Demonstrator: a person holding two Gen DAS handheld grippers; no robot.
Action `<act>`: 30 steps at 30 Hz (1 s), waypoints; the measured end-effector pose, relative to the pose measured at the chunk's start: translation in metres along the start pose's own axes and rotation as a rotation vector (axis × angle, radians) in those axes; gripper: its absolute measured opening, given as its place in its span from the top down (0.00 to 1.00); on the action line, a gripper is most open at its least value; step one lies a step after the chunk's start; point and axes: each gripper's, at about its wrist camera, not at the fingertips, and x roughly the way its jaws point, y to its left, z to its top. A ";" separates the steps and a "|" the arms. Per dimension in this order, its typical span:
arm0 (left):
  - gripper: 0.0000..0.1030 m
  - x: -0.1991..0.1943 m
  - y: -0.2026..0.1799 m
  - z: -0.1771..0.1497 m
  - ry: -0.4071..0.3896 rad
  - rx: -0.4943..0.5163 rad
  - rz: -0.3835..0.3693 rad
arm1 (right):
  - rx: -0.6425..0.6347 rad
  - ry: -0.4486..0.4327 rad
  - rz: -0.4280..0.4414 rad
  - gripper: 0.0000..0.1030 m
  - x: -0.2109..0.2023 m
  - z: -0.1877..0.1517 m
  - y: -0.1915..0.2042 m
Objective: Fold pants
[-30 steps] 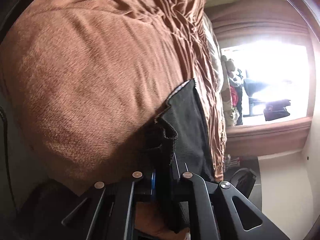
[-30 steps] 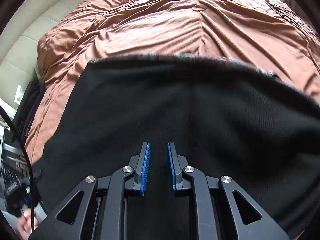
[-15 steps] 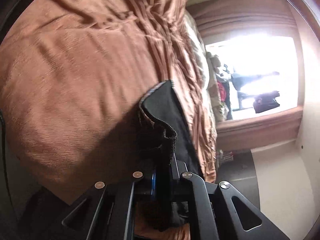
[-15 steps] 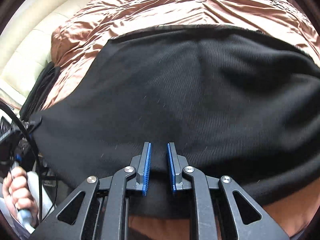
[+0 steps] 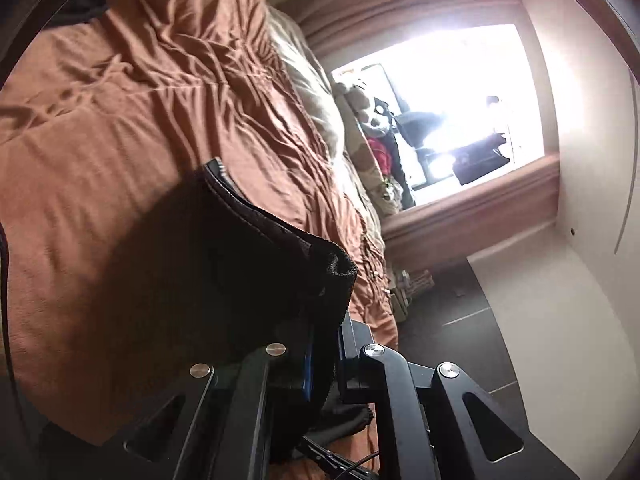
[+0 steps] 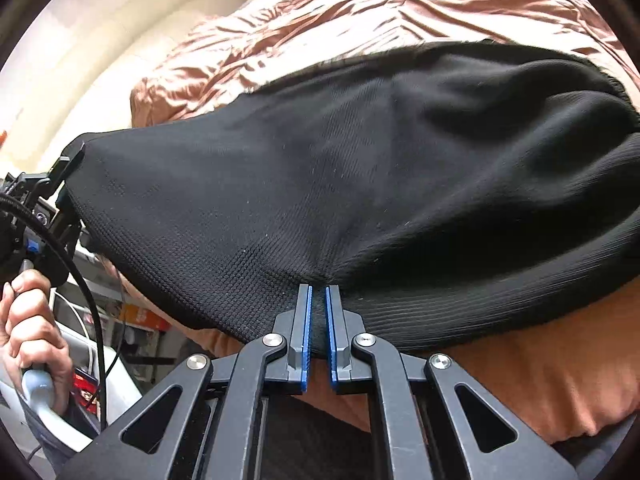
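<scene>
A pair of black knit pants (image 6: pixel 360 184) is lifted above a bed covered by a rumpled rust-brown satin bedspread (image 6: pixel 360 4), the fabric stretched between two handheld tongs. In the right wrist view, the right gripper (image 6: pixel 317 300), at 6 o'clock, has its blue-padded jaws nearly together, pinching the ribbed edge of the pants. At 9 o'clock, the person's left hand (image 6: pixel 32 336) grasps the other tool's handle. In the left wrist view, the left gripper (image 5: pixel 322 344) clamps a bunched fold of the pants (image 5: pixel 248 264). A bright window (image 5: pixel 460 100) glows at 2 o'clock.
</scene>
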 end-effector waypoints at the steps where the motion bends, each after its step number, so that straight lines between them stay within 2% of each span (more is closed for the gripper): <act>1: 0.92 0.003 -0.006 0.001 0.005 0.010 -0.006 | 0.001 -0.013 0.001 0.96 -0.004 0.002 -0.003; 11: 0.92 0.043 -0.072 -0.008 0.075 0.116 -0.053 | 0.037 -0.127 0.025 0.94 -0.068 -0.005 -0.039; 14: 0.92 0.054 -0.087 -0.012 0.093 0.139 -0.064 | 0.070 -0.153 0.029 0.78 -0.084 -0.009 -0.054; 16: 0.92 0.064 -0.101 -0.017 0.108 0.160 -0.074 | 0.086 -0.183 0.023 0.63 -0.095 -0.013 -0.060; 20: 0.92 0.082 -0.121 -0.026 0.141 0.194 -0.087 | 0.105 -0.227 0.016 0.61 -0.116 -0.026 -0.075; 22: 0.92 0.091 -0.130 -0.032 0.161 0.210 -0.093 | 0.113 -0.241 0.018 0.49 -0.128 -0.031 -0.083; 24: 0.91 0.102 -0.139 -0.040 0.183 0.223 -0.096 | 0.122 -0.279 -0.005 0.42 -0.141 -0.036 -0.088; 30: 0.91 0.134 -0.156 -0.060 0.239 0.249 -0.098 | 0.157 -0.337 -0.010 0.30 -0.171 -0.052 -0.111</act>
